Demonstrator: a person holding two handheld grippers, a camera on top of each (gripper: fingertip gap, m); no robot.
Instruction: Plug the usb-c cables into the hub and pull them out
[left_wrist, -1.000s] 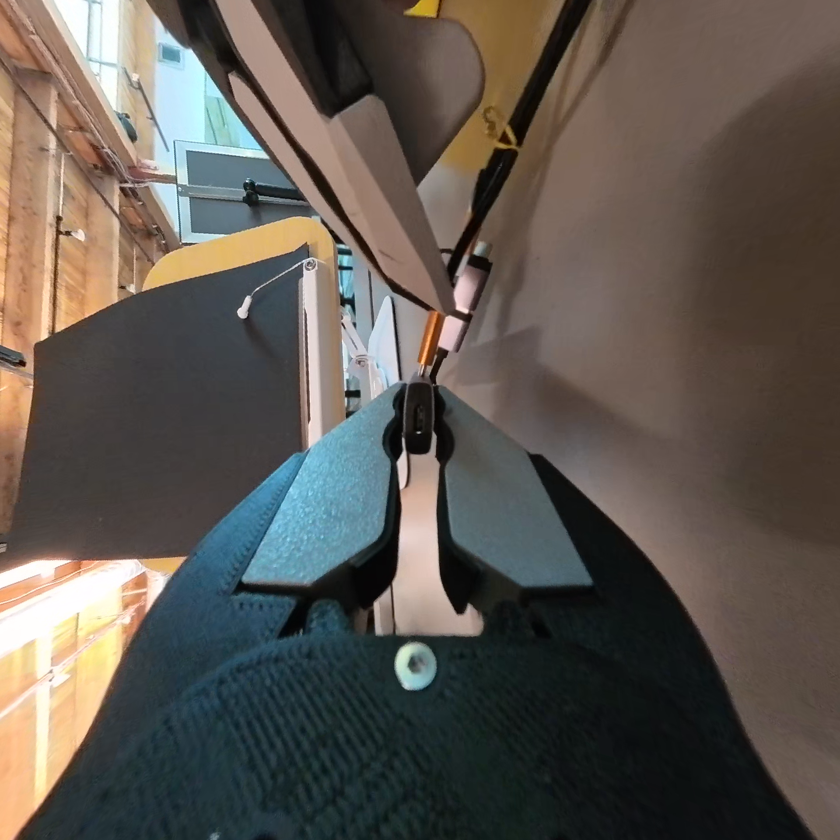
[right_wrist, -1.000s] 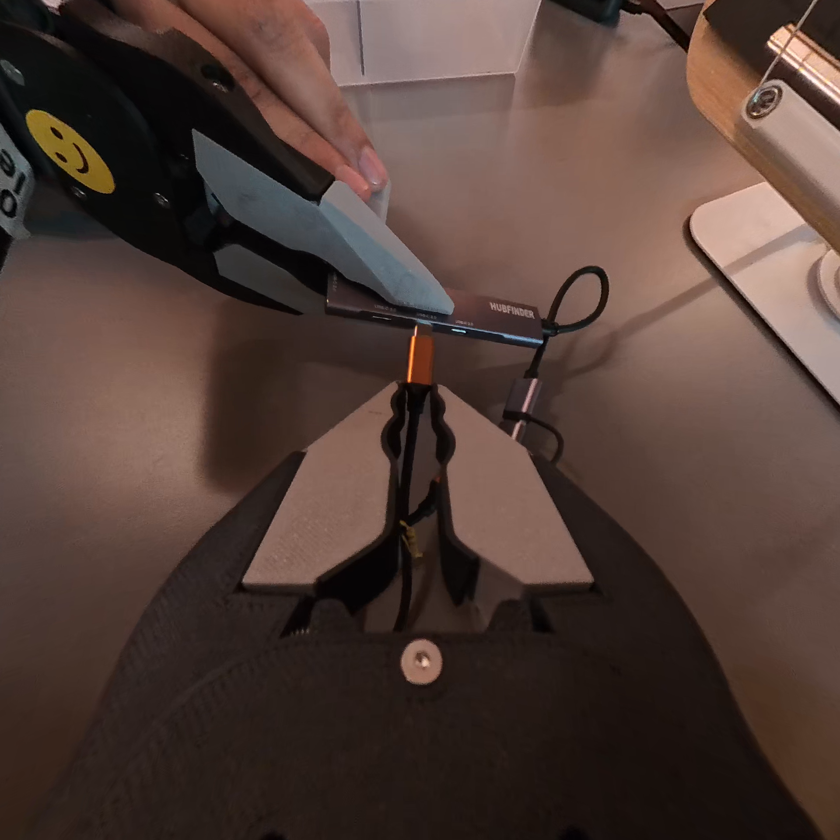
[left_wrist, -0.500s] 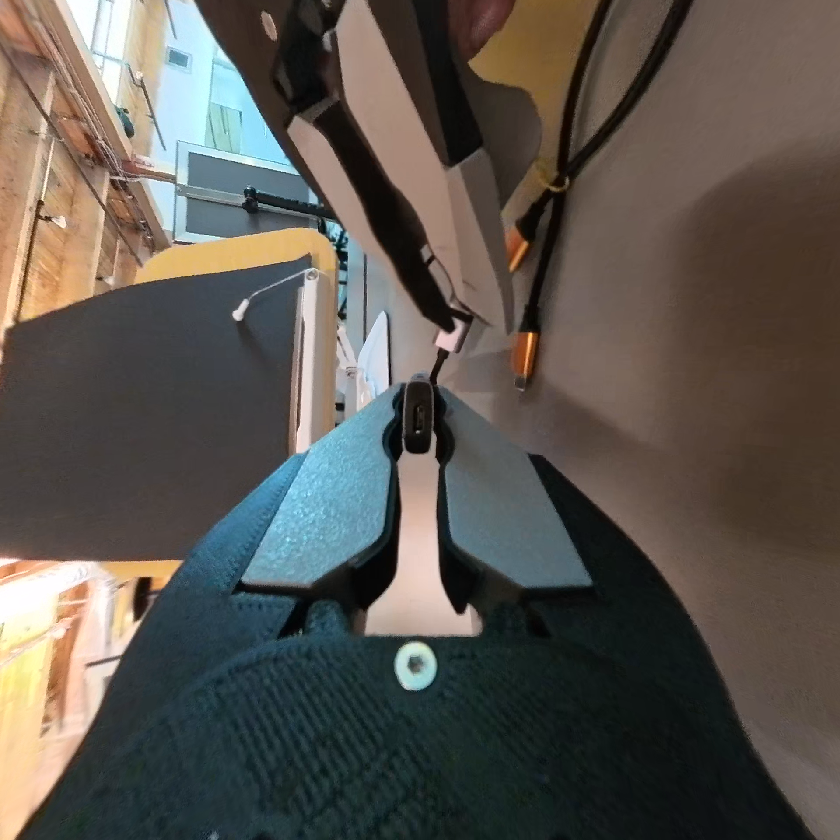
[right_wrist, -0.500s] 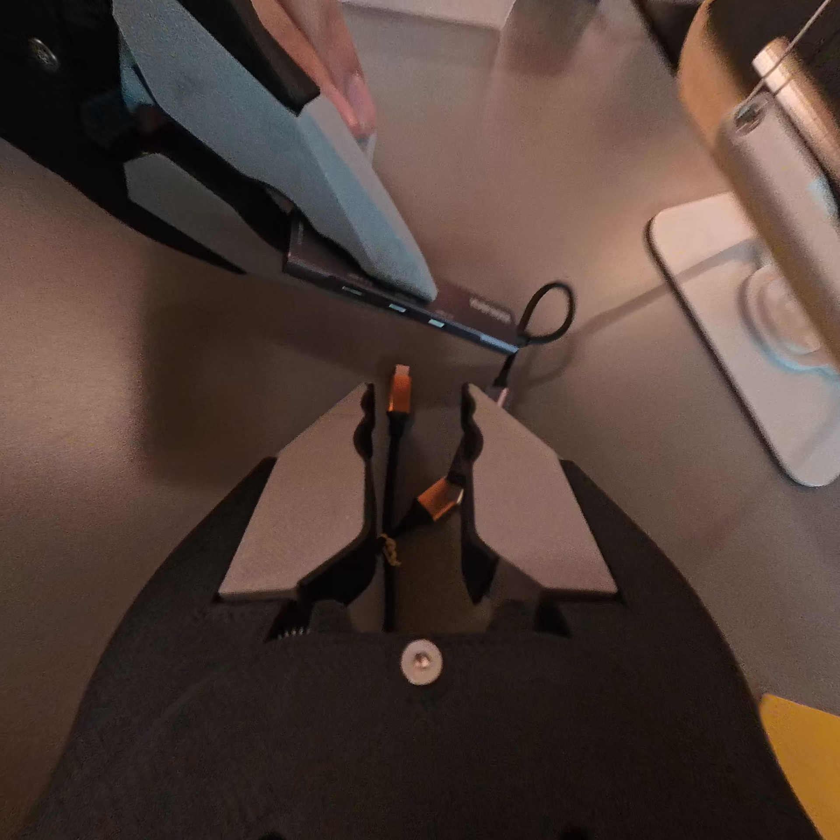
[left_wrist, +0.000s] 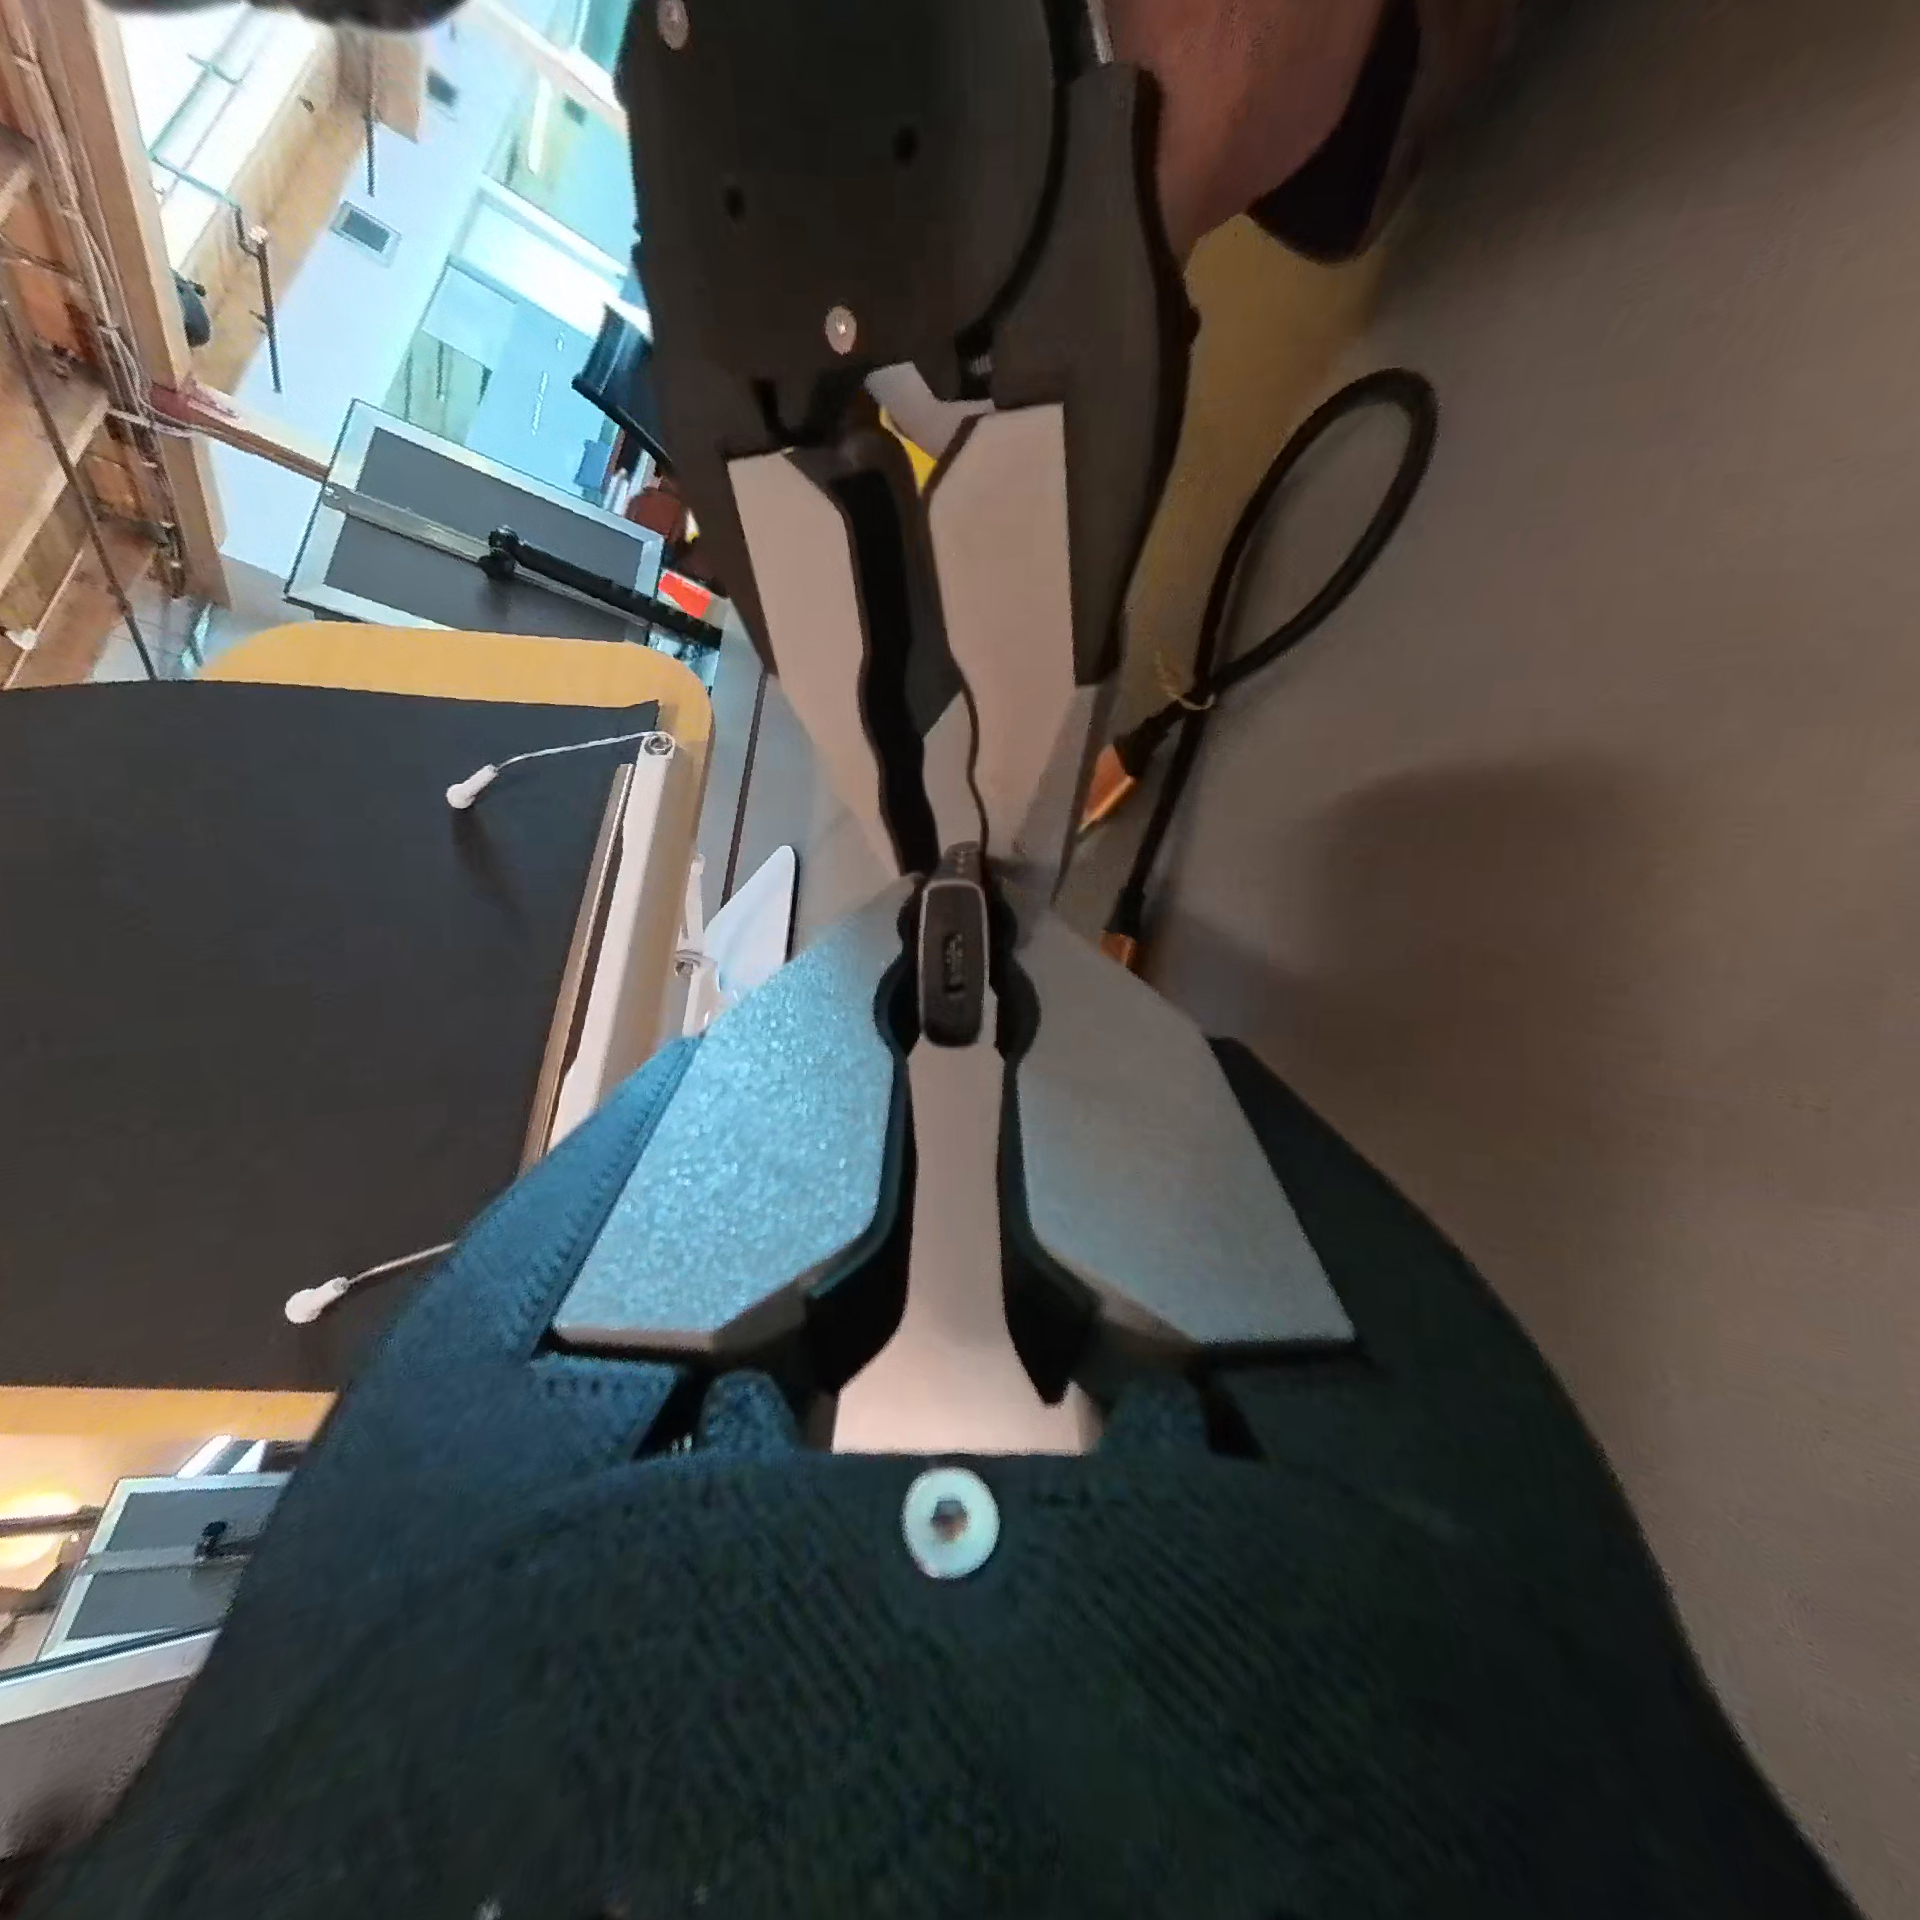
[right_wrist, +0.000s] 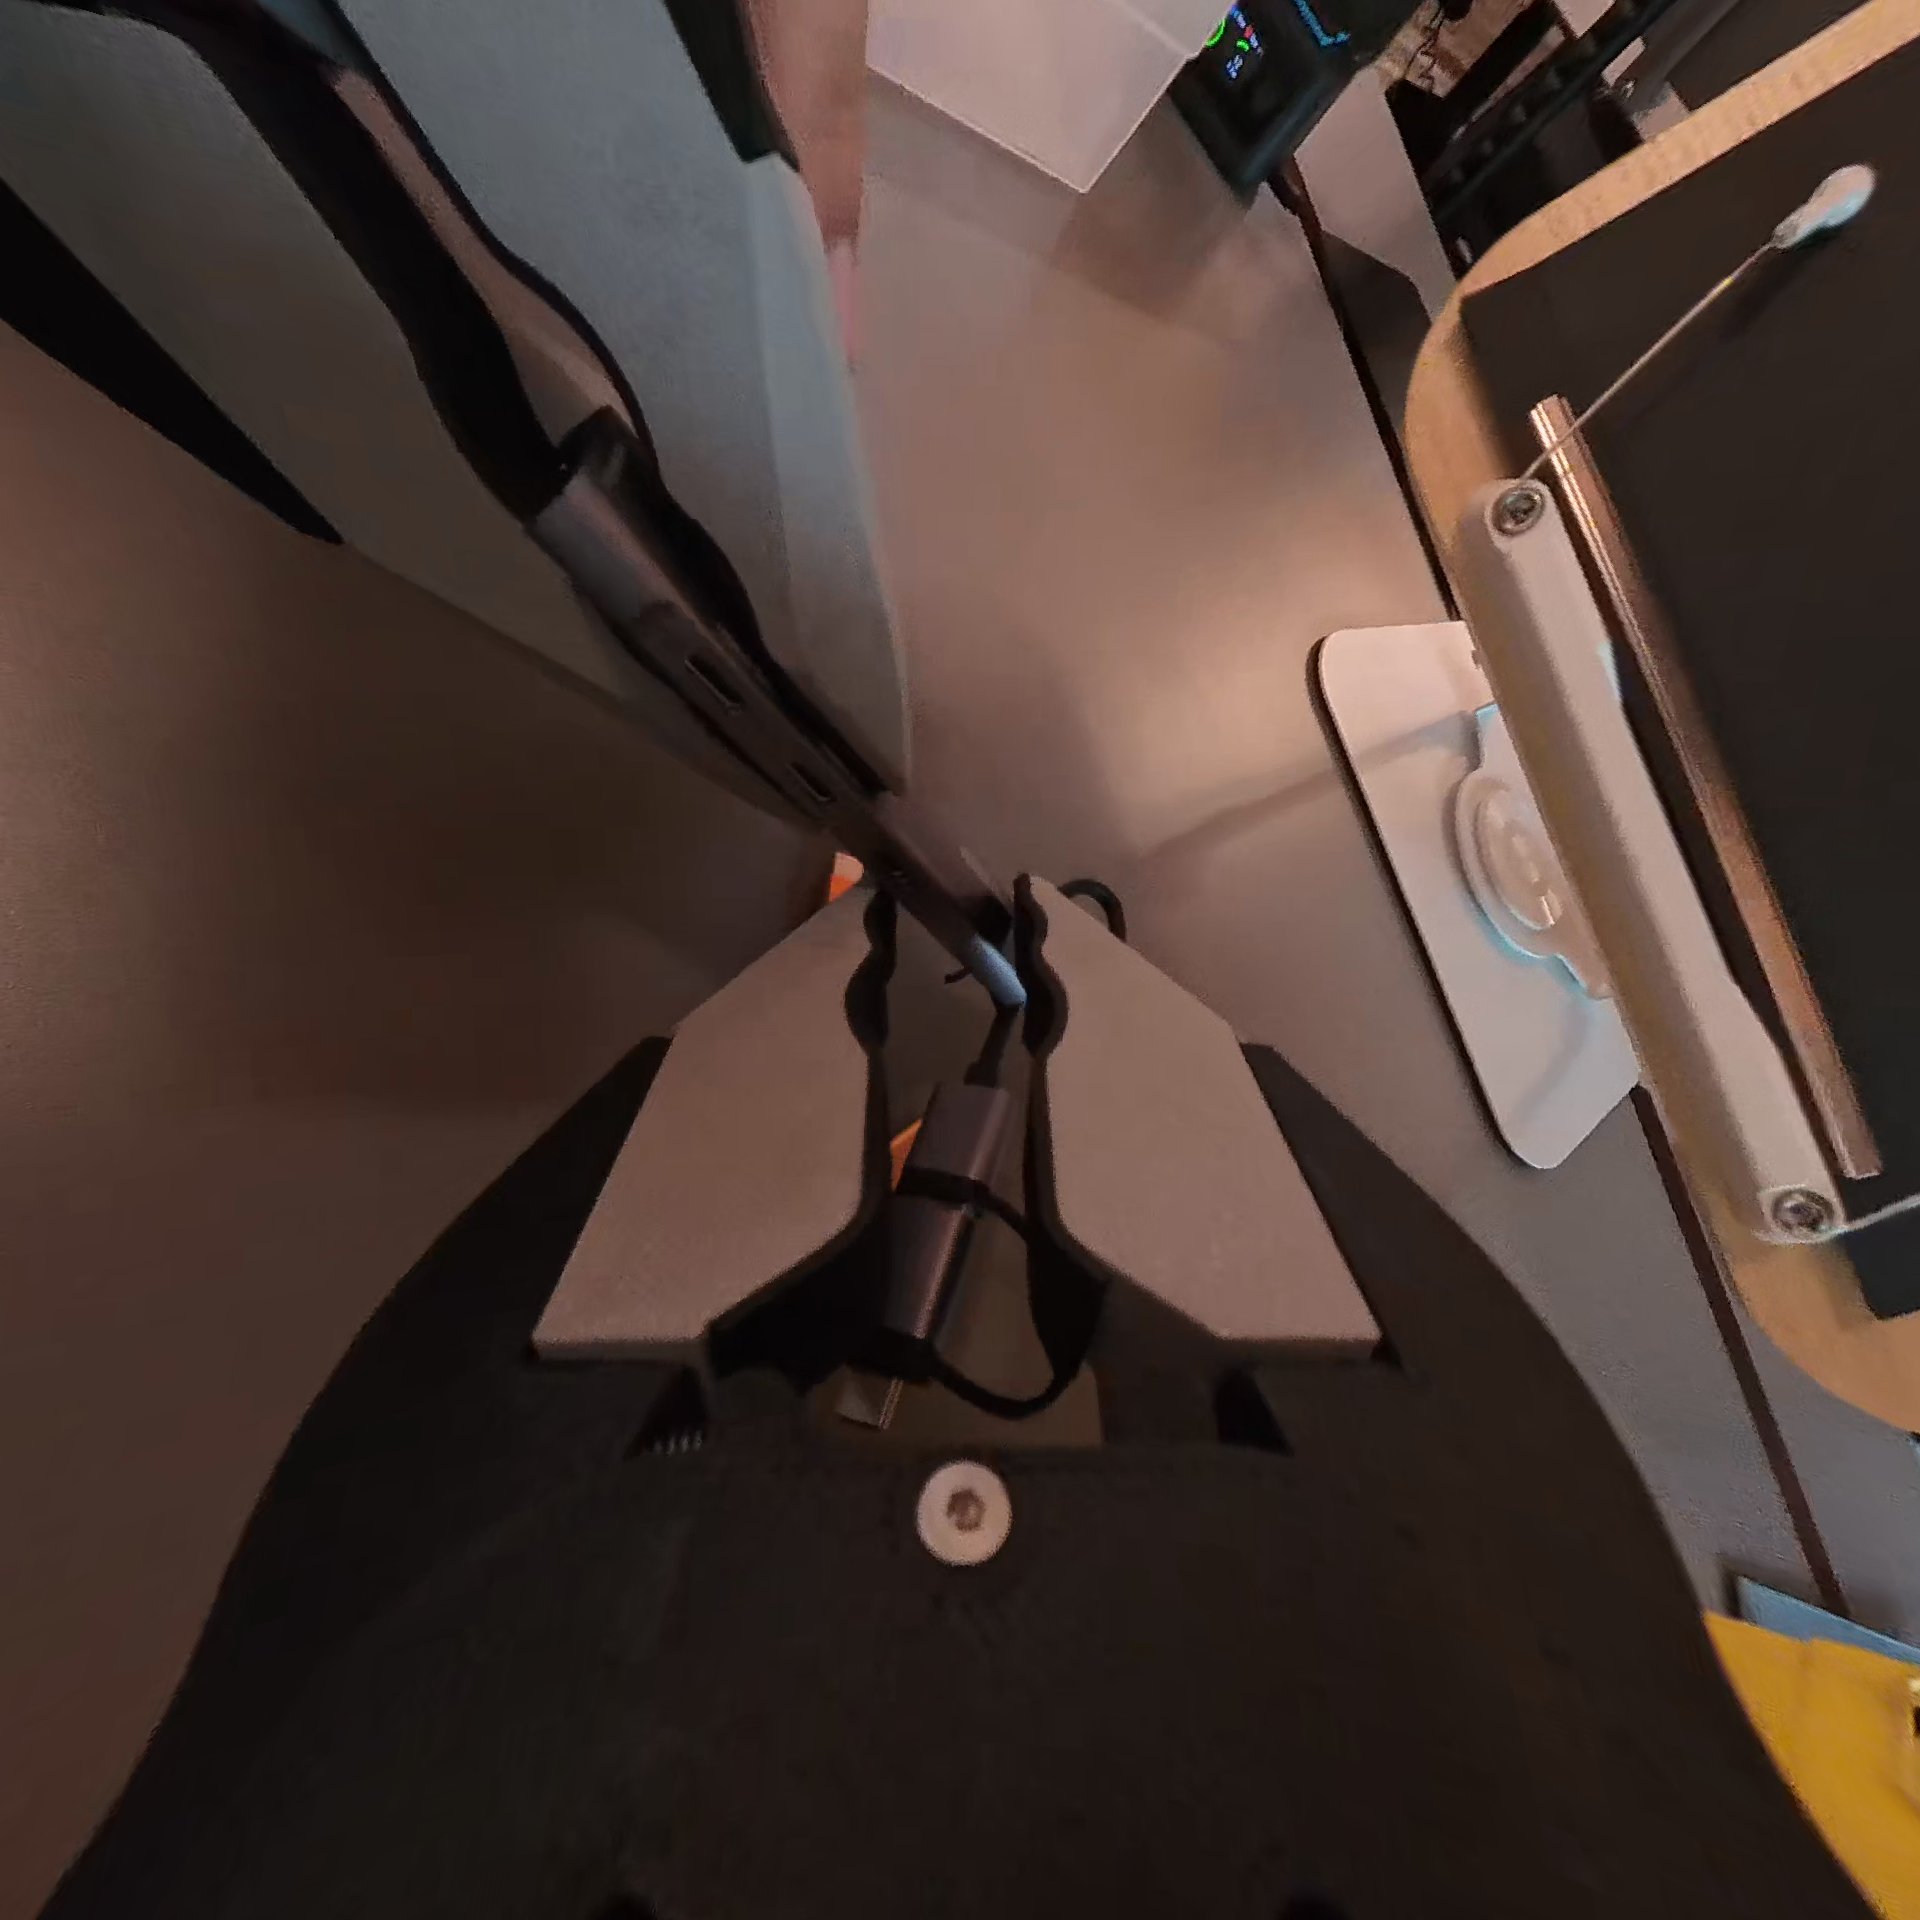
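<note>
My left gripper (left_wrist: 951, 914) is shut on the dark grey hub (left_wrist: 951, 961), seen end-on between its tips. In the right wrist view the hub (right_wrist: 727, 707) runs down from the upper left, held by the left gripper (right_wrist: 847, 795). Its far end reaches between the tips of my right gripper (right_wrist: 951, 914). The right gripper's jaws stand apart around that end. The hub's grey pigtail plug (right_wrist: 951, 1184) lies between the right fingers. The black USB-C cable (left_wrist: 1247, 644) with orange plugs (left_wrist: 1122, 769) lies unplugged on the table. The right gripper (left_wrist: 971, 831) faces my left one.
A black board with a wooden rim (right_wrist: 1714, 623) stands on a white base (right_wrist: 1455, 883) at the right. A clear box (right_wrist: 1018, 94) and a small device with a lit screen (right_wrist: 1257, 73) sit at the back. A yellow sheet (right_wrist: 1818, 1714) lies at the lower right on the grey table (right_wrist: 312, 831). Only a small space, under 4 cm, lies between the two pairs of fingers. The white base (right_wrist: 1455, 883) sits 25 centimetres or so from the ends of my right fingers.
The orange plug came out of the hub and my right gripper opened and let the cable go. The right gripper moved forward, so the hub's end now sits between its tips.
</note>
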